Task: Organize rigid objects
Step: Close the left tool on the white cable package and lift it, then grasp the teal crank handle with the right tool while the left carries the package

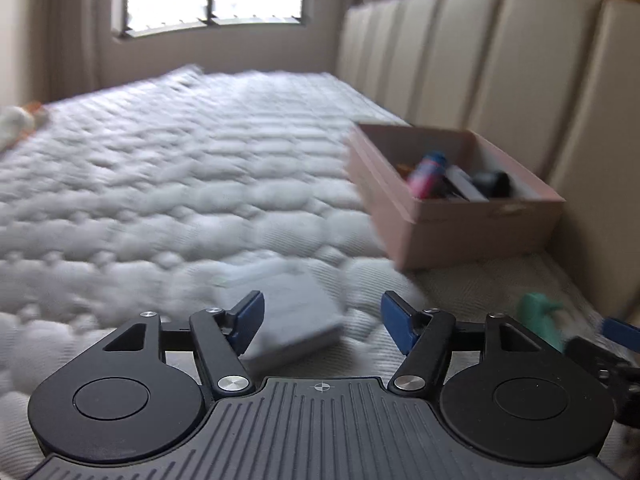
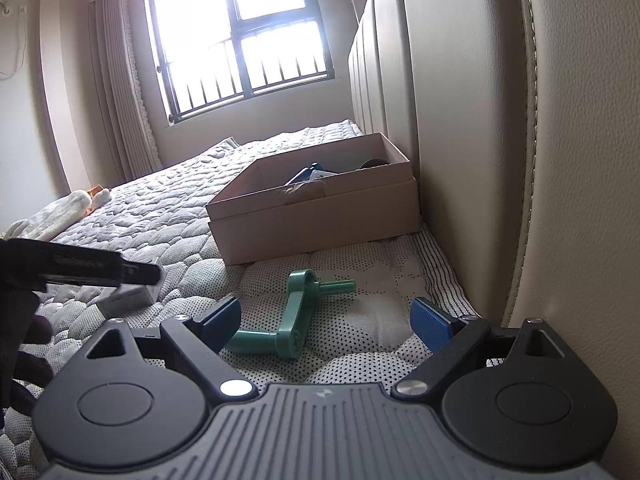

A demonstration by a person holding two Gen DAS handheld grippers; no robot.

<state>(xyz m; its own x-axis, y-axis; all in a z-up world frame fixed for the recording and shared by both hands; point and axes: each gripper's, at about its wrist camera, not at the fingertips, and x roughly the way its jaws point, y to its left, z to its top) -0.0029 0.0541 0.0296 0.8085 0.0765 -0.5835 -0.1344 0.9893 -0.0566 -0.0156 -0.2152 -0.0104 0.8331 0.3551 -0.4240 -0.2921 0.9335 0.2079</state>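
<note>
My left gripper (image 1: 322, 320) is open and empty, low over the quilted mattress (image 1: 160, 184). A flat grey box (image 1: 292, 312) lies just ahead, near its left finger. My right gripper (image 2: 326, 320) is open and empty, with a green crank-shaped plastic part (image 2: 296, 312) lying on the mattress between and just beyond its fingers; that part shows at the right edge of the left wrist view (image 1: 538, 316). A pink cardboard box (image 1: 460, 216) against the headboard holds a pink and blue bottle (image 1: 426, 170) and dark items; it also shows in the right wrist view (image 2: 316, 216).
The padded headboard (image 2: 500, 140) runs along the right. A soft toy (image 2: 72, 208) lies at the mattress's far left. The left gripper's body (image 2: 80, 268) crosses the right wrist view over the grey box (image 2: 126, 300). A barred window (image 2: 240, 40) is beyond the bed.
</note>
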